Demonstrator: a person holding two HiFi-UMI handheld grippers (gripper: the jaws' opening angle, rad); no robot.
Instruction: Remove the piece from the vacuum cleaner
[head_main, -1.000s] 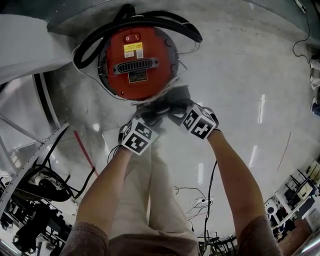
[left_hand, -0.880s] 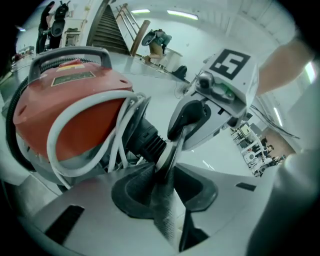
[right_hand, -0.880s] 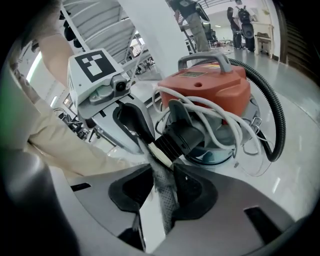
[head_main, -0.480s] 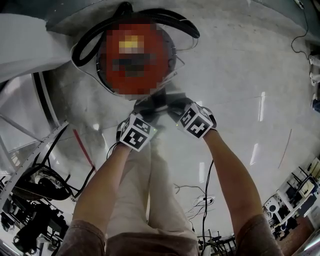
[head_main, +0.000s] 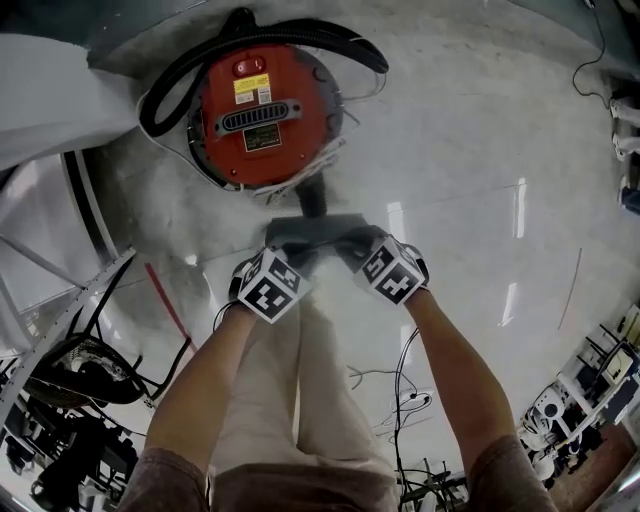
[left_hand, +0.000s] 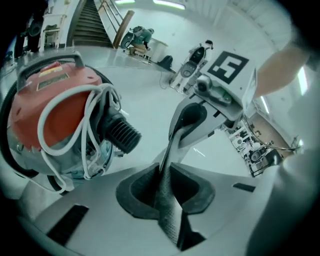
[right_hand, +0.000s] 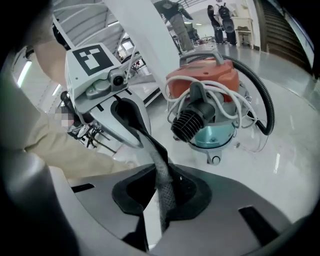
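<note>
Two grips on one grey piece (head_main: 318, 230): left gripper (left_hand: 167, 197) and right gripper (right_hand: 161, 195), jaws just narrowed, pinching its mesh. Drawn nearer than a second ago, away from the red vacuum cleaner (head_main: 262, 115); apparently detached.

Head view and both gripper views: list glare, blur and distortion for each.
Head view: fisheye bend, light streaks glare on the floor, vacuum cleaner sharp. Left gripper view: dark rounded corners, weave of the mesh piece legible. Right gripper view: same vignette, floor glints beside the vacuum cleaner.
</note>
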